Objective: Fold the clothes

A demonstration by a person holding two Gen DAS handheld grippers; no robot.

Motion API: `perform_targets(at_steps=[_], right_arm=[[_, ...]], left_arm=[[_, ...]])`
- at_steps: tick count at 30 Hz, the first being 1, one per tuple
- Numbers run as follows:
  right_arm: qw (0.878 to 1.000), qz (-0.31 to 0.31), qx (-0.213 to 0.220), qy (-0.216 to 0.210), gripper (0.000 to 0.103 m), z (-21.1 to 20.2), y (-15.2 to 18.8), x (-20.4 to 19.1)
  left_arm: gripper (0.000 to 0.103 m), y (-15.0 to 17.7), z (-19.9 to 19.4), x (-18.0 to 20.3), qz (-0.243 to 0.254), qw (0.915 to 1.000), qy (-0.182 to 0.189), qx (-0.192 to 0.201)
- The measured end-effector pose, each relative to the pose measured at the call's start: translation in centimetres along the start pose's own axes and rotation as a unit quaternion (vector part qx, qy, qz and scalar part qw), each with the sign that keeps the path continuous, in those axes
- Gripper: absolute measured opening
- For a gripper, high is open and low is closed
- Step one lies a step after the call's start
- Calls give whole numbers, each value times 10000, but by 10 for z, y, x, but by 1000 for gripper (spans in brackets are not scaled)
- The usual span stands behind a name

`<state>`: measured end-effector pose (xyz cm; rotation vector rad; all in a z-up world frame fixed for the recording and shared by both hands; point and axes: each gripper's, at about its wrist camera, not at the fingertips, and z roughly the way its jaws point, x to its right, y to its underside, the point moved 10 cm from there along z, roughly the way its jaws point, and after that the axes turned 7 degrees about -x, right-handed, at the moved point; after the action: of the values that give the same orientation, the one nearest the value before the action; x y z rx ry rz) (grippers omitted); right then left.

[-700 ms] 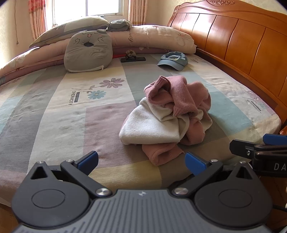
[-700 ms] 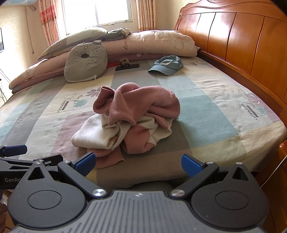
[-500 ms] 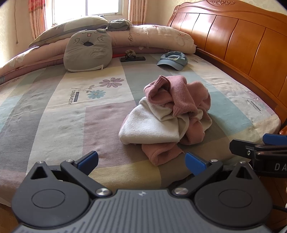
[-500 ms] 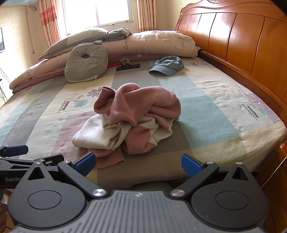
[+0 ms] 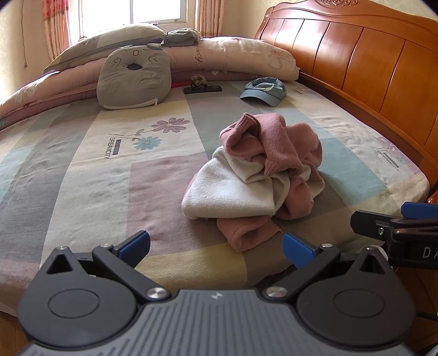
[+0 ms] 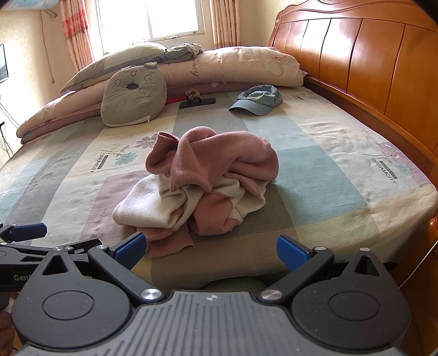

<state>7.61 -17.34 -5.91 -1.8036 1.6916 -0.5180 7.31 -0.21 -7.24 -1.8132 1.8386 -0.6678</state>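
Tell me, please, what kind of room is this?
Most likely a home bedroom: a large bed with a wooden headboard, stacked pillows under a curtained window, and a crumpled pink and white garment lying on the bedsheet.

- "DREAMCITY" printed on the bedsheet [image 5: 82, 175], beside the flower motif.
- "DREAMCITY" again near the headboard side.
- "Gen" on the left gripper [image 6: 82, 243] body, cut off.
- "DA" on the right gripper [image 5: 394, 216] body, cut off.

Bed surroundings, non-task items

Patchwork floral sheet [image 5: 82, 169] covers bed; wooden headboard [image 5: 369, 63] at right. Grey cat-face cushion [image 5: 134, 76] leans on stacked quilts [image 5: 232, 59]. Blue cap [image 5: 264, 90] near headboard; dark phone [image 5: 202, 89] between cushion and cap.
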Motion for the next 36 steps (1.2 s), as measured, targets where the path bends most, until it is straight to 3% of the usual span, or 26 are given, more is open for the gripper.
perform_targets(at_steps=[19, 36], right_arm=[[10000, 8, 21, -71, 103, 4, 2, 1], [9997, 130, -130, -154, 103, 34, -18, 20]], left_arm=[[102, -3, 8, 0, 16, 9999, 128, 73], [102, -29, 54, 17, 267, 9992, 292, -48]])
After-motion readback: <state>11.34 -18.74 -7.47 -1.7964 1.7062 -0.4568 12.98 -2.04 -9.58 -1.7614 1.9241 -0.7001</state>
